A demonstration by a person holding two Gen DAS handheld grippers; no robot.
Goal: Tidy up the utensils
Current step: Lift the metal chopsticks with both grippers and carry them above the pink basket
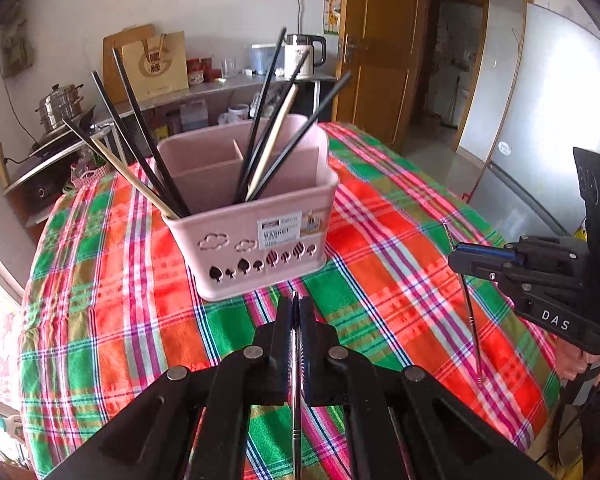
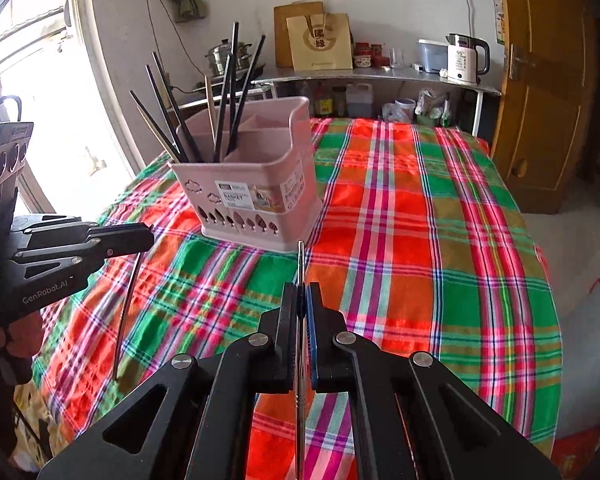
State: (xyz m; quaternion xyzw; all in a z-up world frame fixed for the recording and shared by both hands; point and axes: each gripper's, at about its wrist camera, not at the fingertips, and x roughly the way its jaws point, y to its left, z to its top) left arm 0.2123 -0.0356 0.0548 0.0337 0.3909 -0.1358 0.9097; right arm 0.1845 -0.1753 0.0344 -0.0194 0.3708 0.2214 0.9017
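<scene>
A pink divided basket [image 1: 252, 236] [image 2: 256, 196] stands on the plaid tablecloth [image 1: 380, 240] with several black and wooden chopsticks [image 1: 140, 152] [image 2: 224, 108] leaning in its compartments. In the left wrist view my left gripper [image 1: 296, 304] is shut on a thin metal chopstick [image 1: 296, 384], lifted just in front of the basket. To the right, my right gripper [image 1: 454, 258] pinches a second metal chopstick [image 1: 471, 320] that hangs down toward the cloth. In the right wrist view the right gripper [image 2: 301, 290] is shut on that stick [image 2: 300, 264], and the left gripper [image 2: 150, 234] holds its own stick [image 2: 128, 304].
Behind the table, a metal shelf holds a white kettle [image 2: 466, 58], a paper bag [image 2: 320, 42] and a steamer pot [image 1: 60, 106]. A wooden door [image 2: 548, 92] is at the right, a bright window [image 2: 60, 92] at the left. The cloth drops off at the table's edges.
</scene>
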